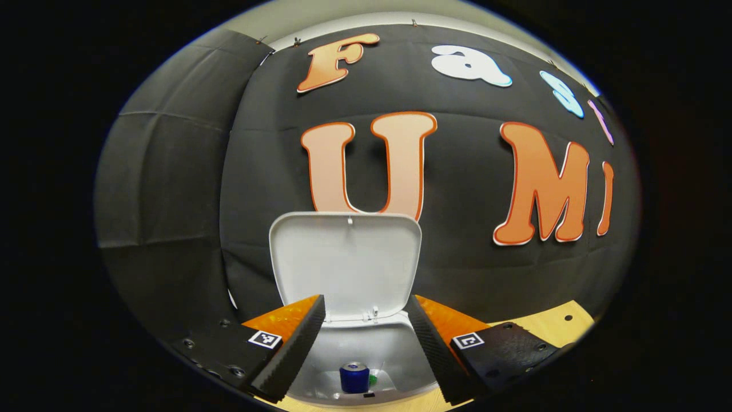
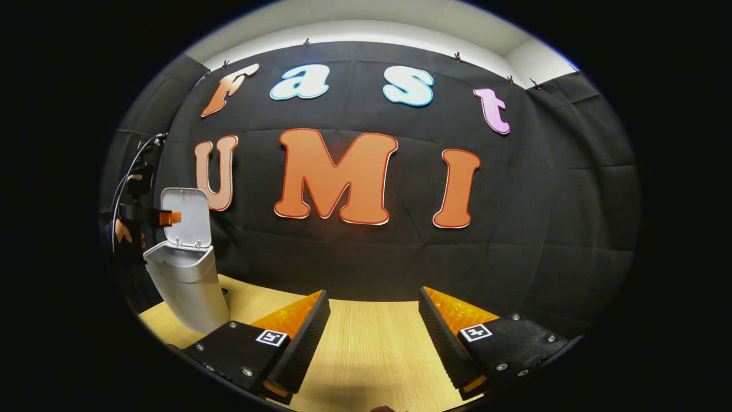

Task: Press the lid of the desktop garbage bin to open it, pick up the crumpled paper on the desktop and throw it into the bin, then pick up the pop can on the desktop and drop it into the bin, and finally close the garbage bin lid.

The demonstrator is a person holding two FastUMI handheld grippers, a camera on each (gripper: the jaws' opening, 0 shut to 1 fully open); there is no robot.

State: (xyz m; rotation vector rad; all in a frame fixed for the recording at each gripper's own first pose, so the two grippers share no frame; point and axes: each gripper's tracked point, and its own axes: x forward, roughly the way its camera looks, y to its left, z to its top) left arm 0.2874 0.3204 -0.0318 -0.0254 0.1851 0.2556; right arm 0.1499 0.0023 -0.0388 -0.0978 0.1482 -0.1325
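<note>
Left tool open above bin w/ can inside, lid up.

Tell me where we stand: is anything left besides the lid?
Done: the lid stands open, and the pop can sits inside the bin; the green bit beside it can't be identified. In hand: nothing; the left gripper hangs open above the bin and the right gripper is open over the table. Left: closing the lid.

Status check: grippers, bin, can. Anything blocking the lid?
Left gripper open above bin, right gripper open over table. Can inside bin. Lid upright, open; nothing blocking it.
</note>
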